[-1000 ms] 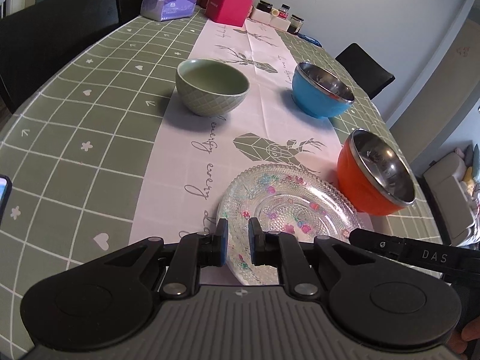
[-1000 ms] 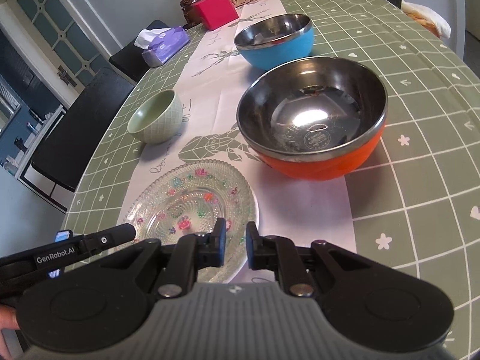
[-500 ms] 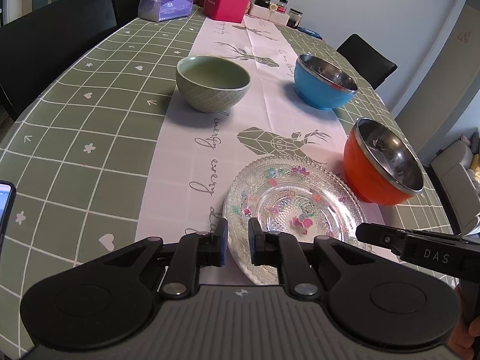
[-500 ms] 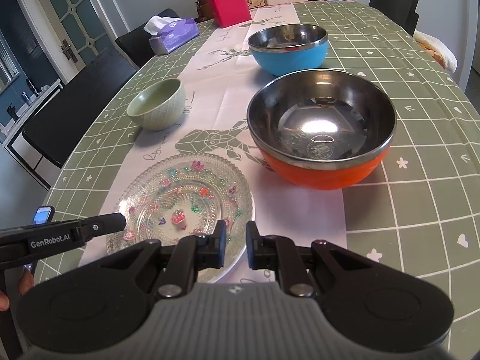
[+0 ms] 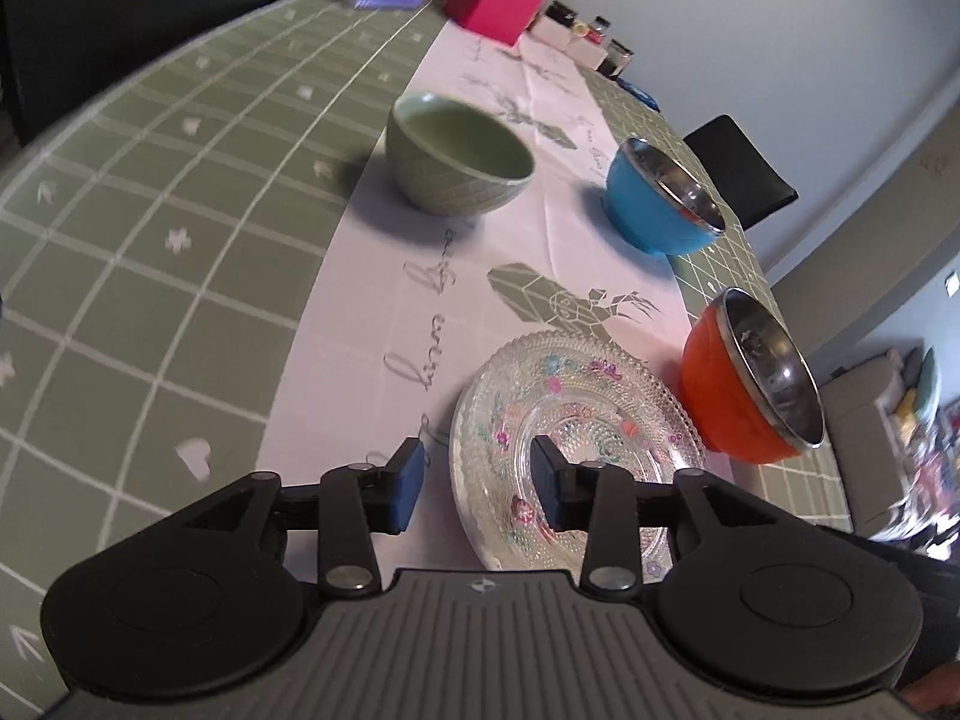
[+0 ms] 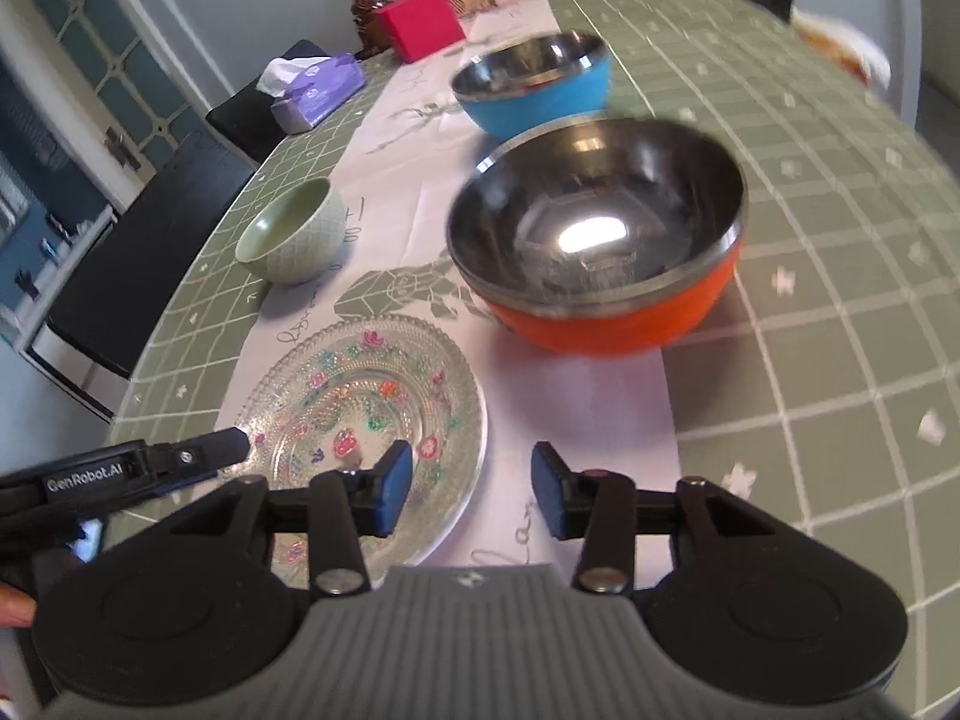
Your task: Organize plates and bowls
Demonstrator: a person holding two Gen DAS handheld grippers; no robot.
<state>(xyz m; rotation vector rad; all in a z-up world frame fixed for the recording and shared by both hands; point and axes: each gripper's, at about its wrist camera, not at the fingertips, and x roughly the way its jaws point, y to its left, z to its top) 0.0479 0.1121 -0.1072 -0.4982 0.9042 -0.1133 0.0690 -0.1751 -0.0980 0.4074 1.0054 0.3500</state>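
- Fingers of the left gripper [image 5: 474,483] stand parted, having just been opening; the left rim of the round clear glass plate with coloured flower marks [image 5: 576,420] lies between the blue pads, which do not press on it.
- Fingers of the right gripper [image 6: 472,495] have likewise just been opening and stand apart, straddling the plate's right rim without touching it.
- Plate rests flat on the pale runner of the green checked surface [image 5: 150,252].
- Just right of the plate sits the orange bowl with a steel lining [image 6: 600,252], empty.
- Beyond the plate stands the blue steel-lined bowl [image 6: 534,87]; beyond the plate to its left is the pale green ceramic bowl [image 5: 459,159].
- Far past the plate are a pink box [image 6: 420,30] and a purple tissue pack [image 6: 315,90].
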